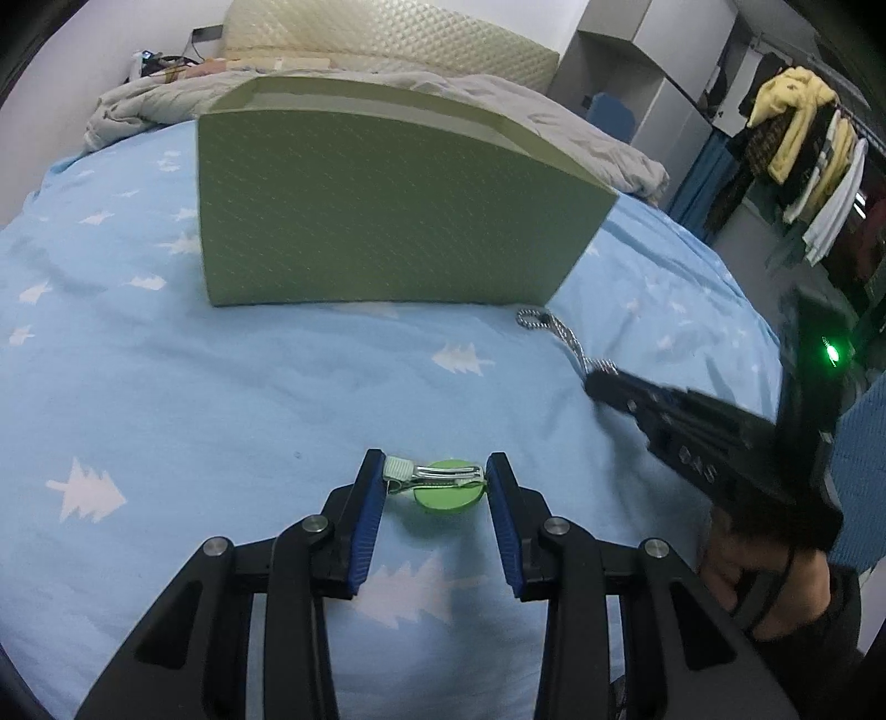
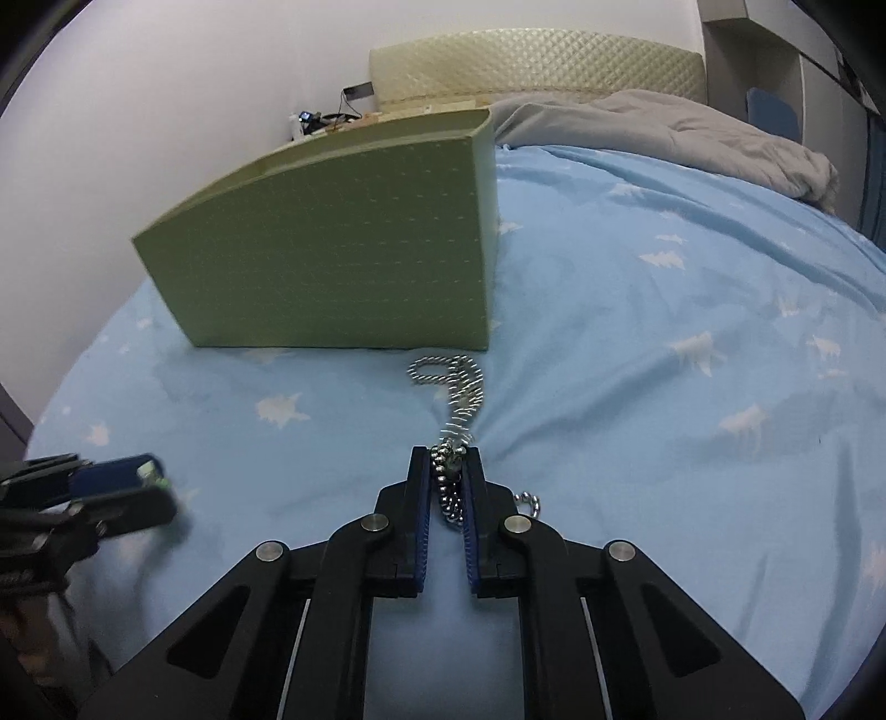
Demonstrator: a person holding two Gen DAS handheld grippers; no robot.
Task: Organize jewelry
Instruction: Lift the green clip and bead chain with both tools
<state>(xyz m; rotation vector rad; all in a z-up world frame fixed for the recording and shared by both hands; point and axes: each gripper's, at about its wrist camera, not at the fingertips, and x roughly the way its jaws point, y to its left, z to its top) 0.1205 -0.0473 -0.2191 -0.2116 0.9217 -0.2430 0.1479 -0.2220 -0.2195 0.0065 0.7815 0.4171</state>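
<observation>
A green hair clip (image 1: 443, 487) with a silver metal bar lies on the blue bed sheet (image 1: 221, 387). My left gripper (image 1: 437, 471) is shut on it, one blue pad at each end. A silver bead chain (image 2: 459, 387) trails on the sheet from the near corner of an open green box (image 2: 332, 249). My right gripper (image 2: 449, 462) is shut on the chain's near end, with beads bunched between its pads. In the left wrist view the box (image 1: 387, 221) stands ahead, and the right gripper (image 1: 595, 385) holds the chain (image 1: 554, 327) at the right. The left gripper (image 2: 147, 476) shows at the left edge of the right wrist view.
A crumpled grey blanket (image 1: 554, 127) and a quilted headboard (image 1: 398, 39) lie behind the box. Clothes hang on a rack (image 1: 797, 138) off the bed's right side. A hand (image 1: 736, 576) grips the right tool. White wall stands to the left.
</observation>
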